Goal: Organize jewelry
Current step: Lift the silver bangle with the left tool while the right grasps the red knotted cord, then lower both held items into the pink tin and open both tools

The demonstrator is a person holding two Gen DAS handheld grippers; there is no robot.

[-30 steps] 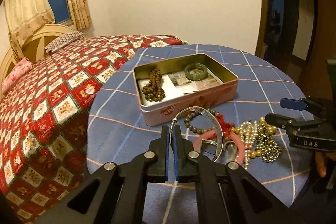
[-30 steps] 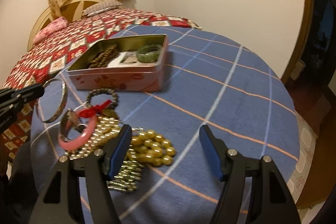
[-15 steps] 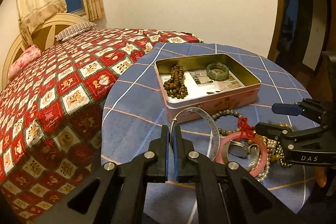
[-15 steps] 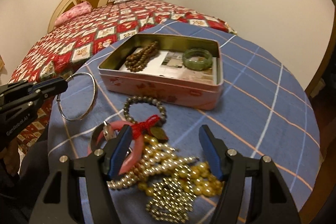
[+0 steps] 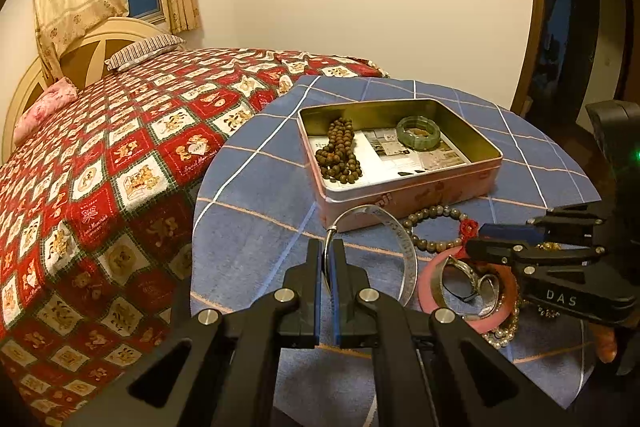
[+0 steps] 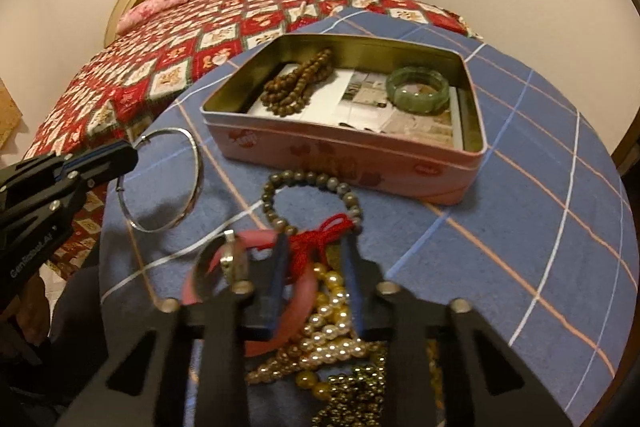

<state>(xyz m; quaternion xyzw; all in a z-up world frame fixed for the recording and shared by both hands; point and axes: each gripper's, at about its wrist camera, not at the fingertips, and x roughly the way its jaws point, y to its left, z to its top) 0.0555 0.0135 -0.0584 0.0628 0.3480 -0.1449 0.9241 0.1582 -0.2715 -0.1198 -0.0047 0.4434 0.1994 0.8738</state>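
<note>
My left gripper (image 5: 327,259) is shut on a silver bangle (image 5: 400,243) and holds it above the table in front of the pink tin (image 5: 420,183); it also shows in the right wrist view (image 6: 160,183). The tin (image 6: 344,155) holds brown beads (image 6: 296,83) and a green bangle (image 6: 418,89). My right gripper (image 6: 314,259) is narrowly open, its fingers on either side of the red tassel (image 6: 316,241) of a grey bead bracelet (image 6: 308,183), over a pink bangle (image 6: 256,241) and pearl strands (image 6: 336,311).
The round table has a blue checked cloth (image 5: 256,227). A bed with a red patterned quilt (image 5: 120,155) stands close at the left. A silver ring piece (image 5: 460,279) lies inside the pink bangle. Gold bead strands (image 6: 352,391) lie near the front edge.
The right gripper moved forward over the jewelry pile and its fingers closed in around the red tassel. The left gripper drew back a little with the silver bangle.
</note>
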